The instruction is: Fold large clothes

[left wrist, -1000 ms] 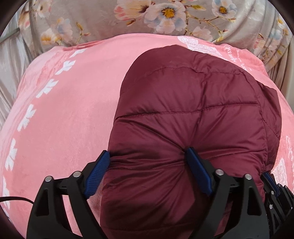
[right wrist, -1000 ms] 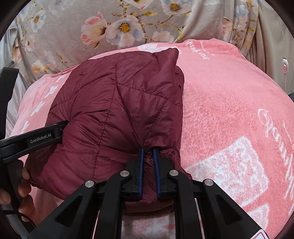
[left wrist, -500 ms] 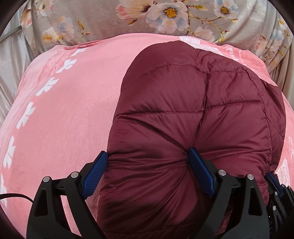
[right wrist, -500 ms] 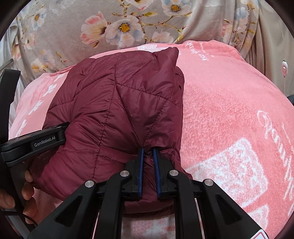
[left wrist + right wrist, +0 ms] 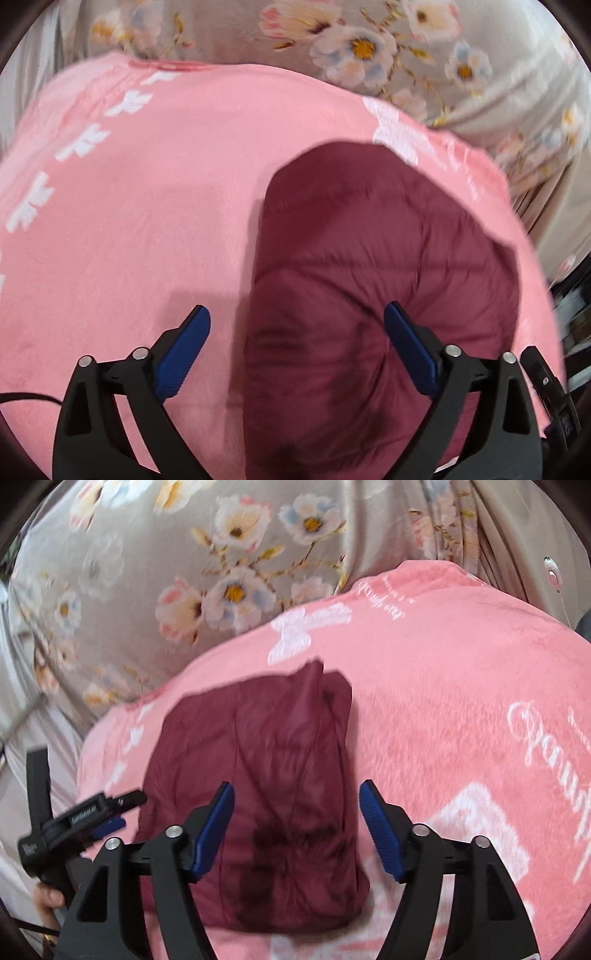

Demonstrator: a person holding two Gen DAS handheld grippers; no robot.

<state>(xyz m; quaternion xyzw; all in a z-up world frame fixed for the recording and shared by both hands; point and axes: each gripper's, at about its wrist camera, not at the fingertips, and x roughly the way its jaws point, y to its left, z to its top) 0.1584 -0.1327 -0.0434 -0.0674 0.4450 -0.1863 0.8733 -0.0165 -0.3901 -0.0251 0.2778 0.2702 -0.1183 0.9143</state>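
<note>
Pink blanket [image 5: 129, 229] covers the bed before a floral curtain [image 5: 369, 48]. Left view: the folded maroon jacket [image 5: 369, 295] lies on it; the left tool [image 5: 297, 332], earlier squeezing it, opens clear.
Right view: the right tool [image 5: 297, 823], clamped before, is opening, jacket [image 5: 266, 794] released beneath.

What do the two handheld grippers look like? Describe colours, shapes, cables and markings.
The left gripper and the right gripper match: two black plastic arms with triangular cut-outs, silver round bolts at the joints, and ribbed blue fingertip pads. A thin black cable runs beside the left one. Seen from the right wrist, the left gripper's black body carries small white lettering, too blurred to read.
</note>
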